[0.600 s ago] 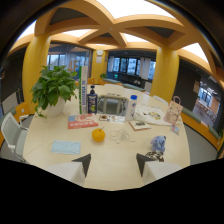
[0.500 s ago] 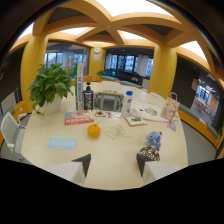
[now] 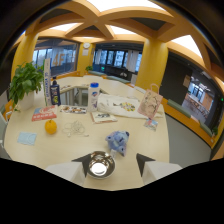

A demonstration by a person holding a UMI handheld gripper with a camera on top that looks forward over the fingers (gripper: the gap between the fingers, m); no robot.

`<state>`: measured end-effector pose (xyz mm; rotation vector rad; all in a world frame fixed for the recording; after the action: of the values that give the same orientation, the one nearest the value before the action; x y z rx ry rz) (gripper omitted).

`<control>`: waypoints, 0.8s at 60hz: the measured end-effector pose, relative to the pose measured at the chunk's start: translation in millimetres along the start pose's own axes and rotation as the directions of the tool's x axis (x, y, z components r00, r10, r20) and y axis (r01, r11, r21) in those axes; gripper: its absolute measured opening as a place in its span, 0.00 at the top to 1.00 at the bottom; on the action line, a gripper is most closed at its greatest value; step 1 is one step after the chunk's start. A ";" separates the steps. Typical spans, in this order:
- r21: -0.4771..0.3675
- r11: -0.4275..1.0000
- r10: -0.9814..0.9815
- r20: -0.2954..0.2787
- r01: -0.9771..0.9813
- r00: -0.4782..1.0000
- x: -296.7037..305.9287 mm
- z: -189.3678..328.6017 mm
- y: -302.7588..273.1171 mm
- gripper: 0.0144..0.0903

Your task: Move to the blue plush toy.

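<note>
On the pale counter [image 3: 60,145], just beyond the two dark fingertips, sits the blue plush toy [image 3: 117,142], slightly right of the midline between them and closer to the right finger. The tongs [image 3: 113,163] are released, spread wide with nothing pressed between them; only a shiny metal bowl [image 3: 100,164] lies in the gap, resting on the counter right by the left fingertip.

Farther out and to the left, an orange [image 3: 50,126] rests near a tangle of white cord [image 3: 75,129]. A light blue face mask [image 3: 27,138] lies at the near left of the counter, and a red-covered book [image 3: 44,114] sits beyond the orange. Far left stands a leafy green plant [image 3: 24,83] in a white pot, with a dark bottle [image 3: 55,93] just beside it and a tall white box next to that. Near the middle of the far side stands a white bottle with a blue cap [image 3: 93,96]. To the right of it a white cloth bag [image 3: 120,106] lies flat, and a small paper gift bag [image 3: 149,104] stands upright at the far right. Yellow pillars [image 3: 150,65] and large windows ring the room behind.
</note>
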<state>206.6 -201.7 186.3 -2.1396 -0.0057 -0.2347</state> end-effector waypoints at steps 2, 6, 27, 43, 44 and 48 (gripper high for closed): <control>0.000 1.000 0.004 0.005 -0.004 1.000 10.2 15.2 -1.6 0.05; -0.004 1.000 0.014 0.018 -0.014 1.000 26.5 47.4 -4.1 0.06; -0.077 0.997 0.035 0.107 -0.027 0.994 46.6 171.6 4.4 0.05; -0.097 0.994 0.055 0.140 -0.042 0.989 48.2 186.5 8.8 0.05; -0.098 0.994 0.055 0.141 -0.041 0.988 48.5 186.8 8.8 0.06; -0.096 0.994 0.055 0.143 -0.042 0.988 50.4 187.1 8.5 0.06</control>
<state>288.0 -55.2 88.5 -2.2425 -0.0277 -0.0507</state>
